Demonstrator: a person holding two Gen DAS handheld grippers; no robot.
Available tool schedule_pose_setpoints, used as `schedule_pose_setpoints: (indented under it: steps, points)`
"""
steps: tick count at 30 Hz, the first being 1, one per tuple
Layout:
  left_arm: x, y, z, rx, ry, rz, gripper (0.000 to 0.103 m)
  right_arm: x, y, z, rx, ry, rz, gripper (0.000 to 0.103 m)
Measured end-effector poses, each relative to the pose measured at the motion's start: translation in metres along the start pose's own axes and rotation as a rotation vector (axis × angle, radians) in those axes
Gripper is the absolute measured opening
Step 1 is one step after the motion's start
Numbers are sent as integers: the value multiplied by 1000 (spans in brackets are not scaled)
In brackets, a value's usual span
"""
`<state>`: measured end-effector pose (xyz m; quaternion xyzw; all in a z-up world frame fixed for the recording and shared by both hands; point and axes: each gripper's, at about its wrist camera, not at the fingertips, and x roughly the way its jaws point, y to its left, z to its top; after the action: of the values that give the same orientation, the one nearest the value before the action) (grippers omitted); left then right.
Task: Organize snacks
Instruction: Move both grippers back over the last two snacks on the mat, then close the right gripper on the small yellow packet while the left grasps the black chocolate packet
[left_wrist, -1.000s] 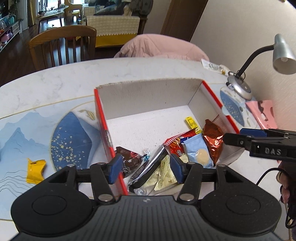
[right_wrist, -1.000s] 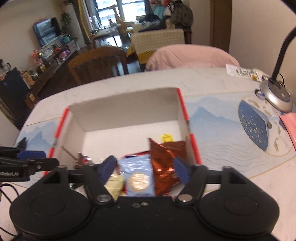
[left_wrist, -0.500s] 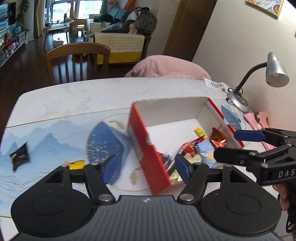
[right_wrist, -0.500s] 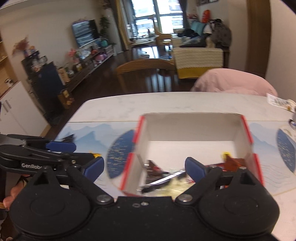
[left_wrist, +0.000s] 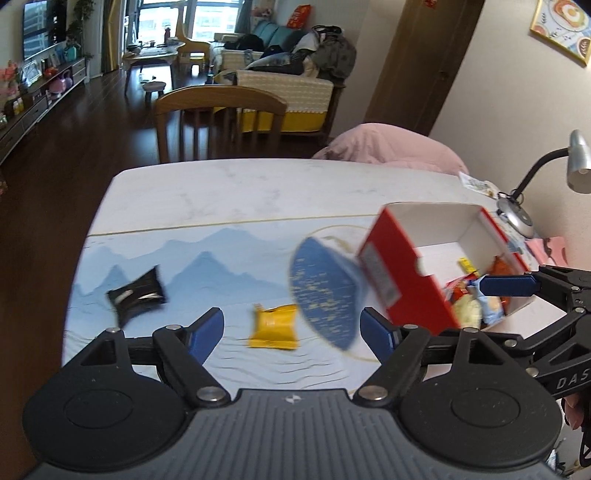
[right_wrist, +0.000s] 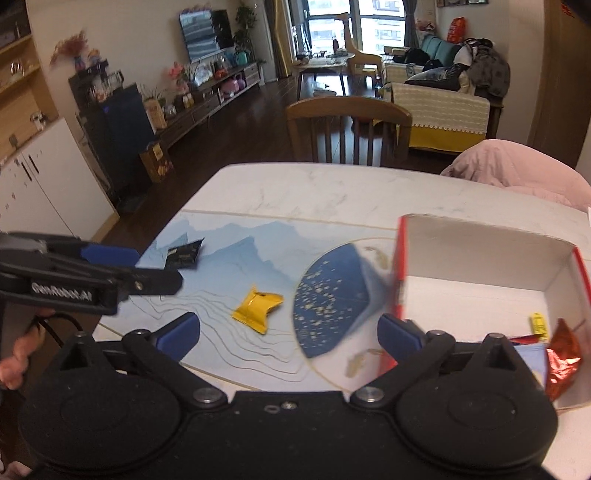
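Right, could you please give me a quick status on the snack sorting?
Left tool and right tool open, empty, jaws just widened. Yellow packet and black packet loose on table, outside red box. Nothing in the way.

Two wrapped snacks (left_wrist: 273, 326) lie on the table (left_wrist: 229, 192) left of the box (left_wrist: 402, 273) (more snacks inside)

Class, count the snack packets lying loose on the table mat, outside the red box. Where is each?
2. A black packet lies at the mat's left side, and a yellow packet lies nearer the red box. Others may be hidden behind the grippers.
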<state>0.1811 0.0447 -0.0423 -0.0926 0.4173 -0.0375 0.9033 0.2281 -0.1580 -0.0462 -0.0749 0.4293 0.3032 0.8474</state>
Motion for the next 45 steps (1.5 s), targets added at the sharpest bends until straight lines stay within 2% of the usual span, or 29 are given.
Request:
schedule_pose_setpoints:
  steps: [8, 14, 18, 25, 28, 31, 37, 45]
  points:
    - [11, 64, -10, 48, 43, 1, 81, 52, 34, 1, 44, 70, -17, 103]
    - [29, 100, -1, 112, 88, -30, 81, 84, 53, 11, 73, 99, -29, 102]
    - [49, 115, 8, 179, 123, -15, 81, 109, 60, 14, 99, 127, -45, 102]
    - [94, 134, 20, 295, 206, 13, 81, 155, 65, 15, 122, 194, -113, 99]
    - [114, 144, 24, 283, 250, -2, 81, 169, 62, 15, 147, 213, -143, 98]
    - [132, 147, 26, 299, 276, 15, 81, 180, 59, 15, 177, 231, -166, 97]
    - [151, 144, 26, 330, 293, 29, 81, 196, 58, 14, 176, 247, -208, 94]
    - [163, 147, 26, 303, 300, 45, 79, 201, 58, 9, 159, 270, -212, 81]
